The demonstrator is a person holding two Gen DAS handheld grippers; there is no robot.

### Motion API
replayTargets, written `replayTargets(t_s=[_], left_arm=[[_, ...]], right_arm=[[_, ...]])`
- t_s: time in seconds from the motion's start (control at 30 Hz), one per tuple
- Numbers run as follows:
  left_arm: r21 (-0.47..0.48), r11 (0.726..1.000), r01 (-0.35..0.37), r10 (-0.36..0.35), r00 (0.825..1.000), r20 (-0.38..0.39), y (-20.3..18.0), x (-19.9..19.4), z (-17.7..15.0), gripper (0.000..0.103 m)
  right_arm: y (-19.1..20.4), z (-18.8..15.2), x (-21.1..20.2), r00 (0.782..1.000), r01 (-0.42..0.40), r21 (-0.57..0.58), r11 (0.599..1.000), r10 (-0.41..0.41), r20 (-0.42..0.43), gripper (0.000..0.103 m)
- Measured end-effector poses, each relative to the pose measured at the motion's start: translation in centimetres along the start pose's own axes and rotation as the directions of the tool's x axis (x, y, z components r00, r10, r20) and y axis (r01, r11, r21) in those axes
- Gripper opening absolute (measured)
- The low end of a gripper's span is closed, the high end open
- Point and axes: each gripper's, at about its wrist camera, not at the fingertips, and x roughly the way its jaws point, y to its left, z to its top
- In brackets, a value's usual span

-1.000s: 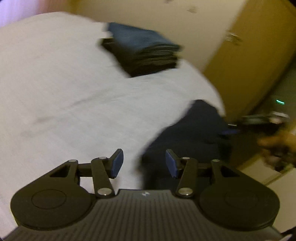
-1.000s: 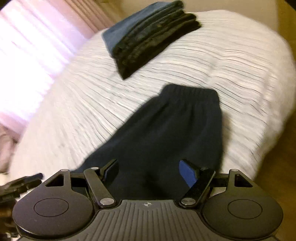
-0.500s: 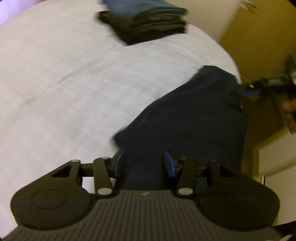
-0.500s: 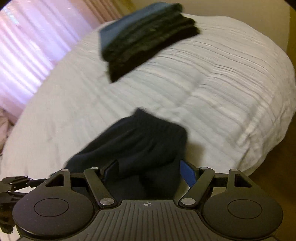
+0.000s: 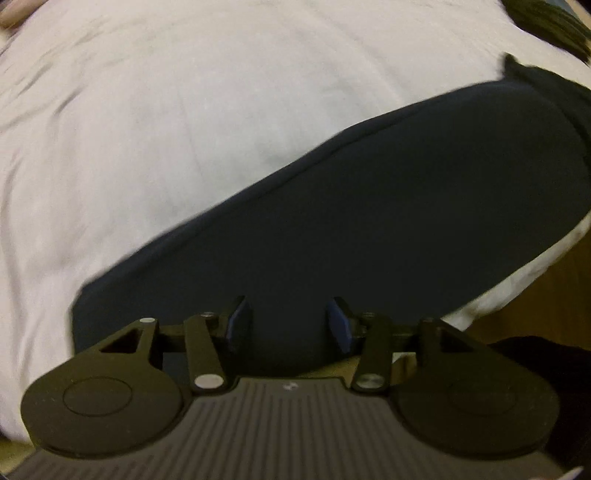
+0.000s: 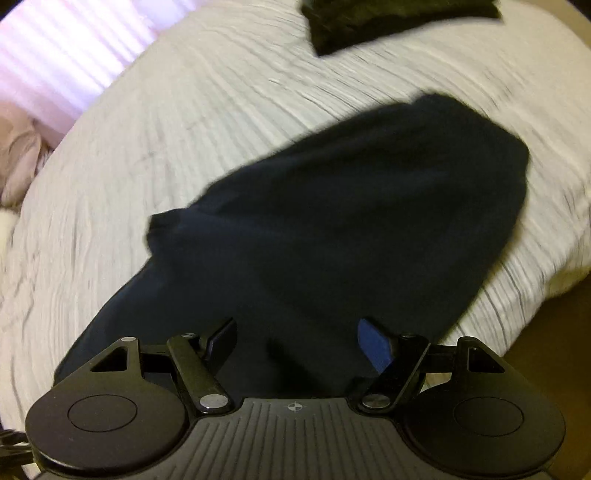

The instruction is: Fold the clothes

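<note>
A dark navy garment [image 5: 369, 206] lies stretched across the white bed [image 5: 184, 110]; it also shows in the right wrist view [image 6: 332, 221], bunched and partly folded over. My left gripper [image 5: 288, 325] is open, its blue pads just above the garment's near end. My right gripper [image 6: 299, 343] is open wide over the garment's near part. Neither holds cloth that I can see.
A stack of folded dark clothes [image 6: 388, 22] sits at the far side of the bed, its corner showing in the left wrist view [image 5: 546, 22]. The bed's edge and brown floor [image 6: 546, 332] are at the right. A bright curtained window [image 6: 55, 48] is at the left.
Both grippers have moved forward and lower over the bed. The garment now lies spread along the bed in front of both, and the folded stack has slid to the top of the views.
</note>
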Motion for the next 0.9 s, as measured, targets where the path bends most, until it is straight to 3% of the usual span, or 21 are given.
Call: replayTargets(t_s=[0.1,0.33,0.47,0.57,0.67,0.77,0.83,0.87,0.9], left_arm=[[-0.061,0.998,-0.021,0.022,1.000,0.015,4.2,-0.6,-3.1,0.048],[-0.231,0.973,-0.029,0.055,0.992,0.109,14.8,-0.3,-7.5,0.049],[-0.313,0.946,0.085,-0.042,0.989,0.141,19.2,1.8,-7.7,0.049],[-0.337,0.924,0.181,-0.137,0.979,0.150,21.6,4.1,-6.9,0.039],[-0.328,0.909,0.256,-0.219,0.965,0.145,22.5,5.5,-6.2,0.025],[-0.262,0.937,0.232,-0.195,0.967,0.162,22.3,5.2,-6.5,0.007],[-0.177,0.965,0.195,-0.146,0.955,0.257,21.7,3.4,-7.2,0.007],[-0.125,0.975,0.183,-0.135,0.937,0.323,21.2,2.3,-7.7,0.007],[-0.126,0.975,0.186,-0.136,0.935,0.328,21.2,2.7,-7.8,0.007]], right_arm=[[4.2,-1.1,-0.3,1.000,-0.020,-0.080,0.997,0.022,0.020,0.076],[16.2,-7.6,2.8,0.988,-0.133,-0.180,0.975,0.115,-0.103,0.076],[23.1,-11.8,5.2,0.968,-0.207,-0.248,0.946,0.161,-0.192,0.076],[26.8,-13.4,6.6,0.960,-0.231,-0.287,0.930,0.170,-0.224,0.076],[29.3,-14.4,7.5,0.958,-0.235,-0.317,0.919,0.163,-0.237,0.076],[30.6,-14.7,7.7,0.959,-0.230,-0.334,0.914,0.155,-0.237,0.076],[31.0,-15.3,7.3,0.960,-0.225,-0.347,0.911,0.145,-0.241,0.076],[31.1,-15.3,7.3,0.960,-0.221,-0.353,0.909,0.139,-0.244,0.076],[31.1,-15.5,7.2,0.960,-0.218,-0.359,0.908,0.133,-0.248,0.076]])
